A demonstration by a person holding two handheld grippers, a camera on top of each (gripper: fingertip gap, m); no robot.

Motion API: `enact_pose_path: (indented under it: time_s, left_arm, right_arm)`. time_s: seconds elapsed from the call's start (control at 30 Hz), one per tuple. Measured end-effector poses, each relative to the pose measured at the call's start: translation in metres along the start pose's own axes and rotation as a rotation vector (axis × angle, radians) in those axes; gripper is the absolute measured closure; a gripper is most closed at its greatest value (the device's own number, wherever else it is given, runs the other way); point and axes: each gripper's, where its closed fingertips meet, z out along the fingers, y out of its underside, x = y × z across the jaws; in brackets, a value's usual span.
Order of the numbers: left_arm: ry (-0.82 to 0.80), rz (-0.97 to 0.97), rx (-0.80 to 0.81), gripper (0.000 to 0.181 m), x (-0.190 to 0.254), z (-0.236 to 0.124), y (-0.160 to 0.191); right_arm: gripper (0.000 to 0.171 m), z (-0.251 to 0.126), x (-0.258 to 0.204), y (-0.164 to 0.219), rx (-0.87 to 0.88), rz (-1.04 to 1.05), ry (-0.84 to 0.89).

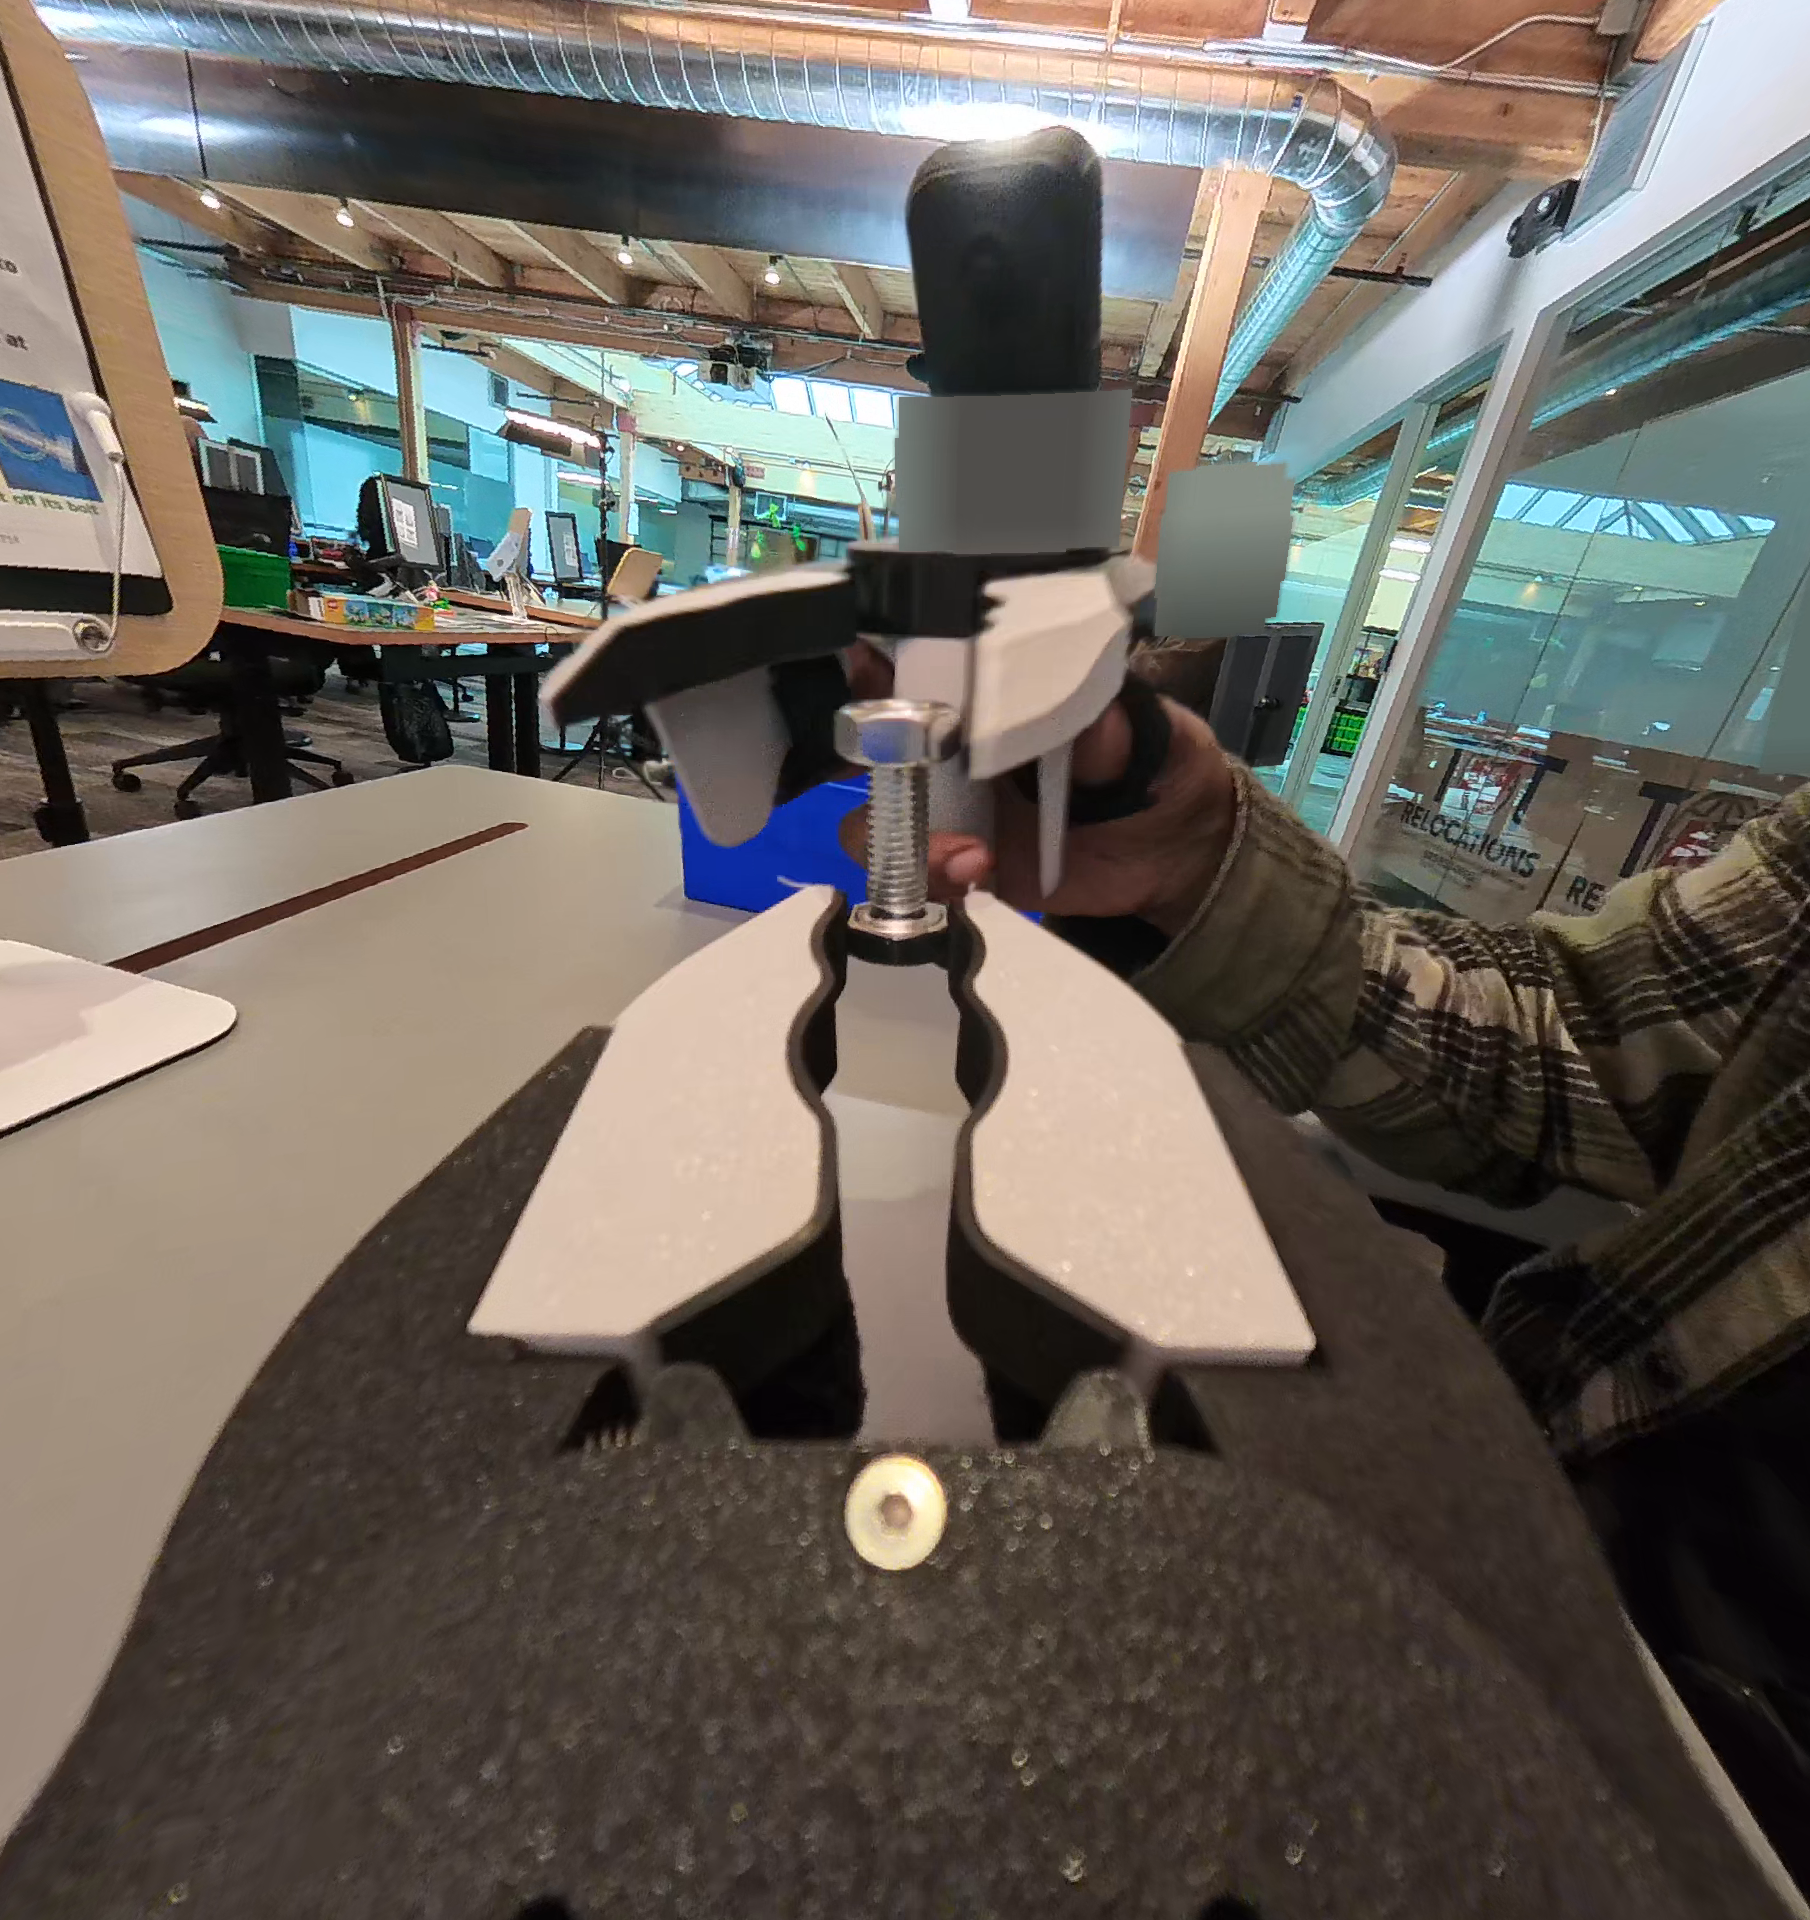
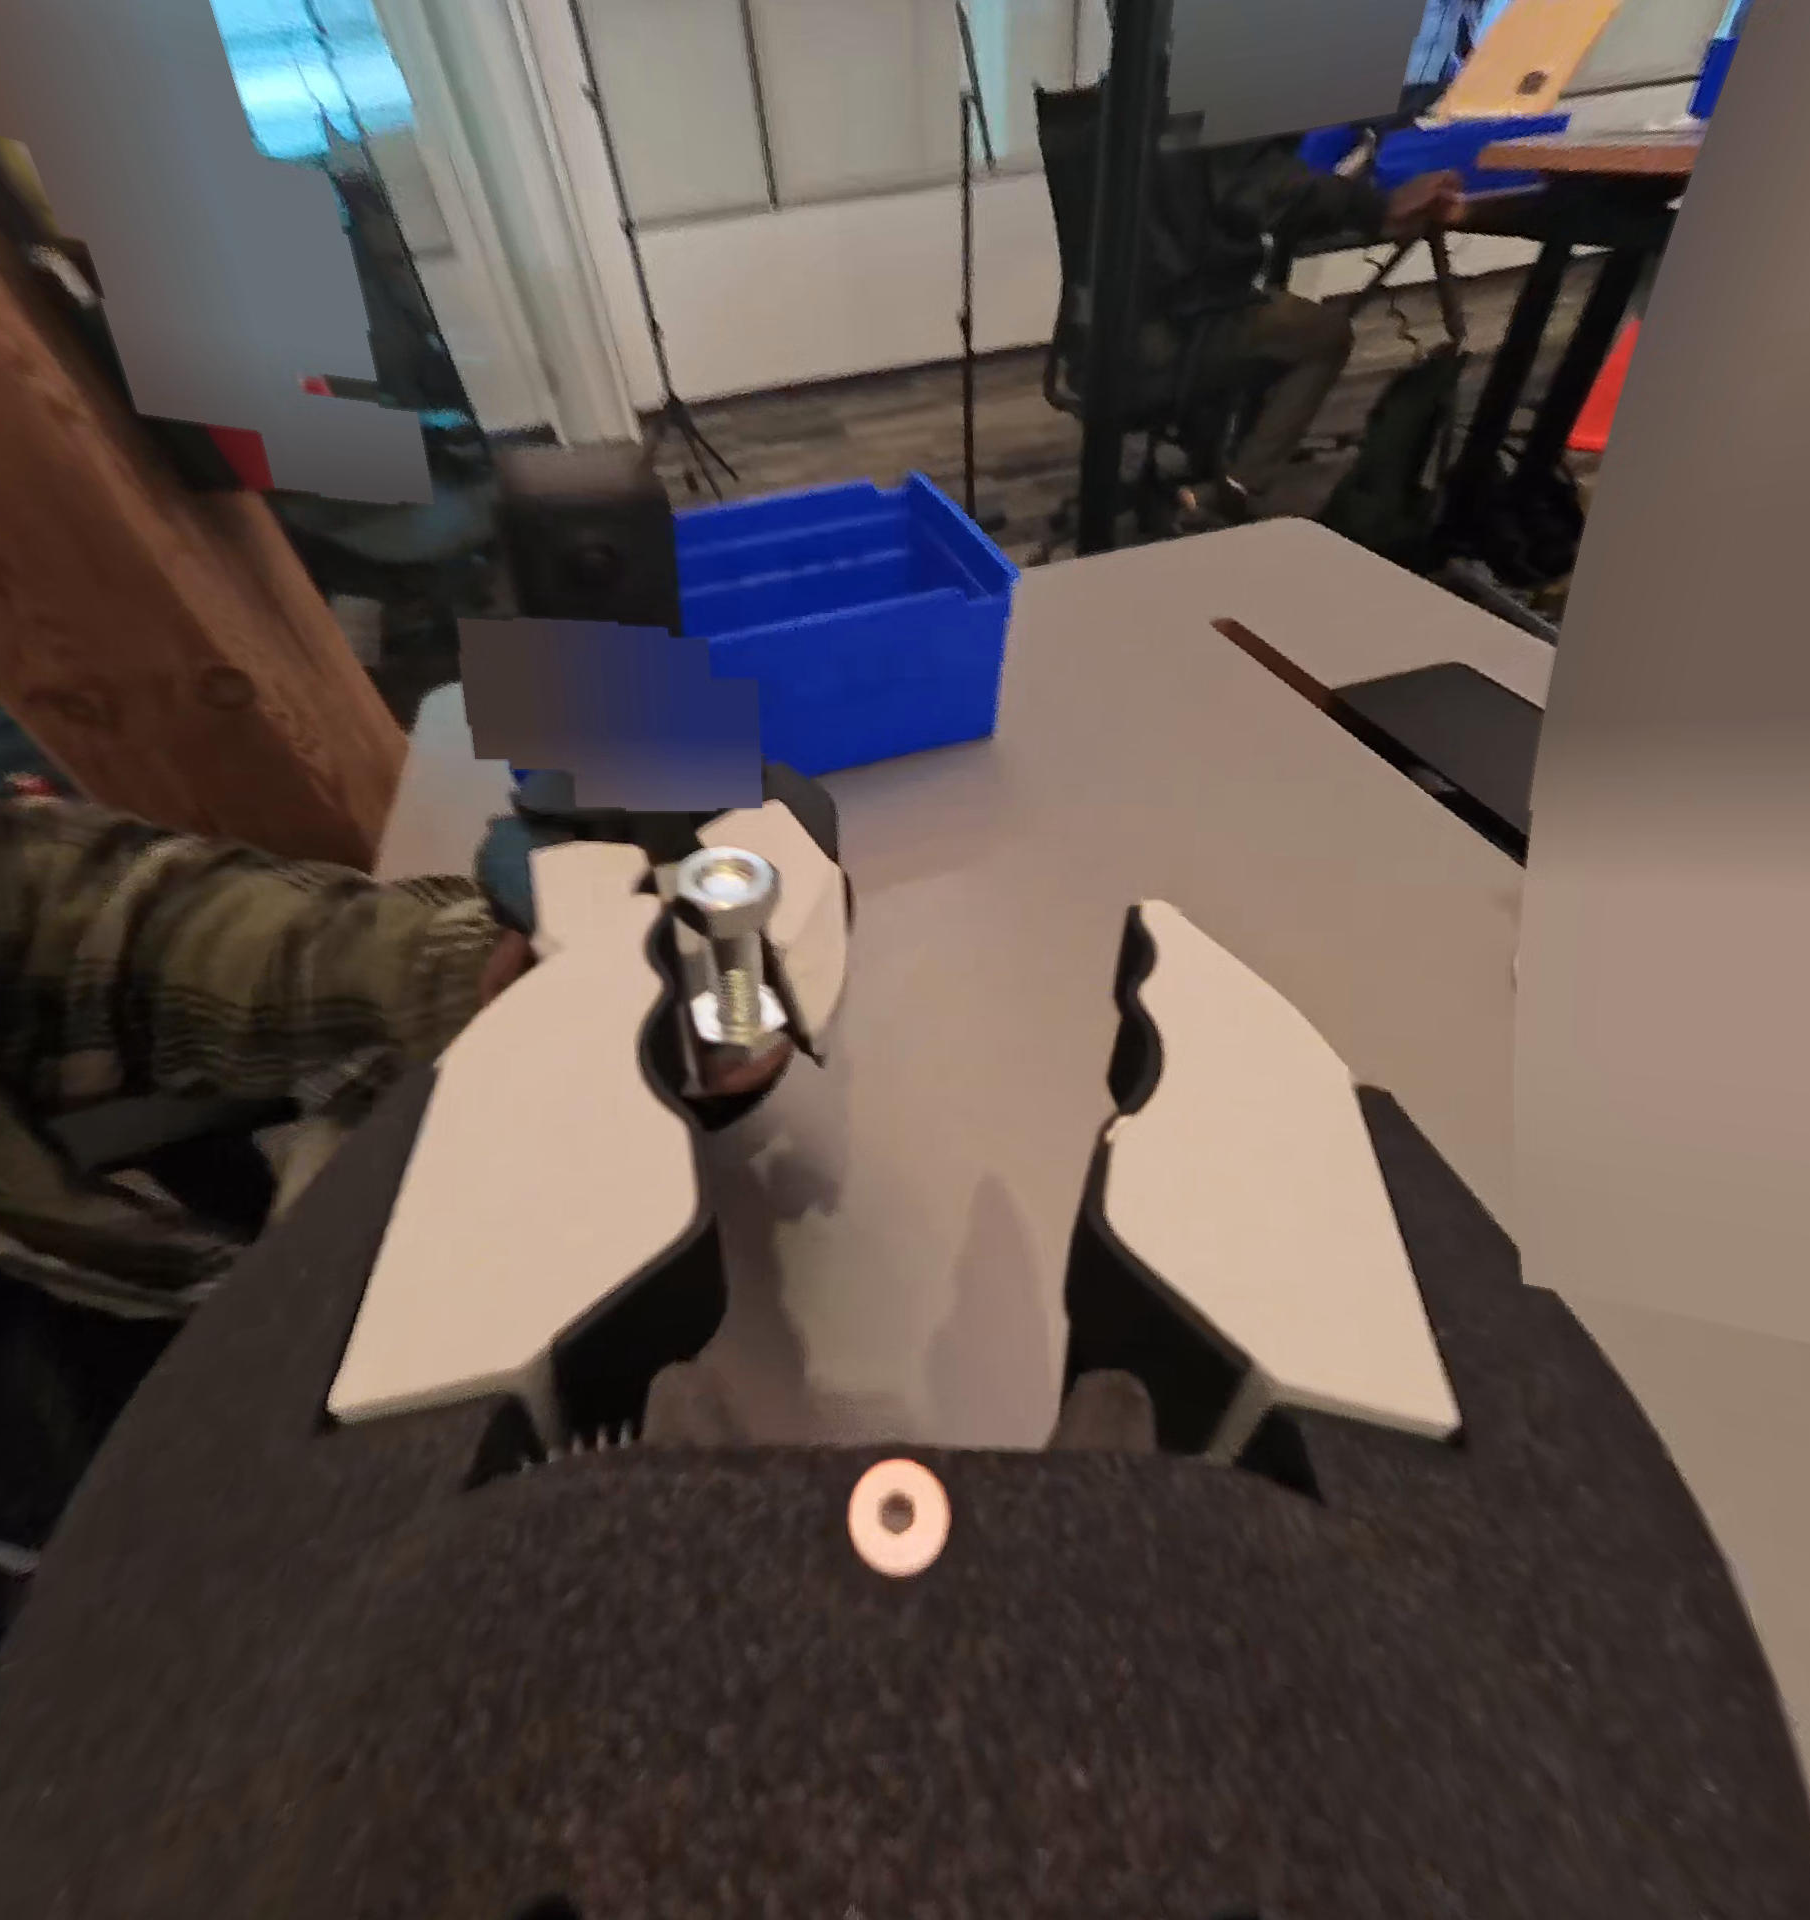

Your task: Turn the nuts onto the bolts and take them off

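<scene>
At the left gripper (image 1: 896, 925) tips, pinched narrow, sits the nut (image 1: 897, 917) with the bolt (image 1: 897, 805) standing in it, long axis near upright, head up. Above the counter (image 1: 257, 1143), the right gripper (image 2: 901, 997) gapes wide and empty just beside the head, nearer for the next grasp.
</scene>
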Motion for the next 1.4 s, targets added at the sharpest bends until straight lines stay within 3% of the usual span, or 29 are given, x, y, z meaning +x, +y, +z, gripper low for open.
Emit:
enact_pose_path:
  time_s: [0.03,0.17,0.37,1.03,1.4]
  left_arm:
    - [-0.004,0.003,0.0,0.163,0.0,0.0,0.0]
    - [-0.007,-0.011,0.024,0.163,-0.004,-0.004,-0.005]
    - [-0.001,-0.004,0.014,0.163,-0.001,-0.002,-0.002]
    - [0.012,0.003,0.052,0.163,0.002,-0.004,-0.01]
    - [-0.008,0.039,0.037,0.163,0.002,-0.003,-0.009]
  right_arm:
    - [0.084,-0.002,0.006,0.001,0.0,0.001,0.034]
    - [0.095,-0.018,0.013,-0.009,0.072,0.046,0.042]
    - [0.095,-0.002,-0.005,-0.01,0.072,0.027,-0.029]
    - [0.095,-0.013,-0.004,-0.013,0.078,0.016,-0.017]
    - [0.128,0.001,-0.028,-0.014,0.051,0.024,-0.046]
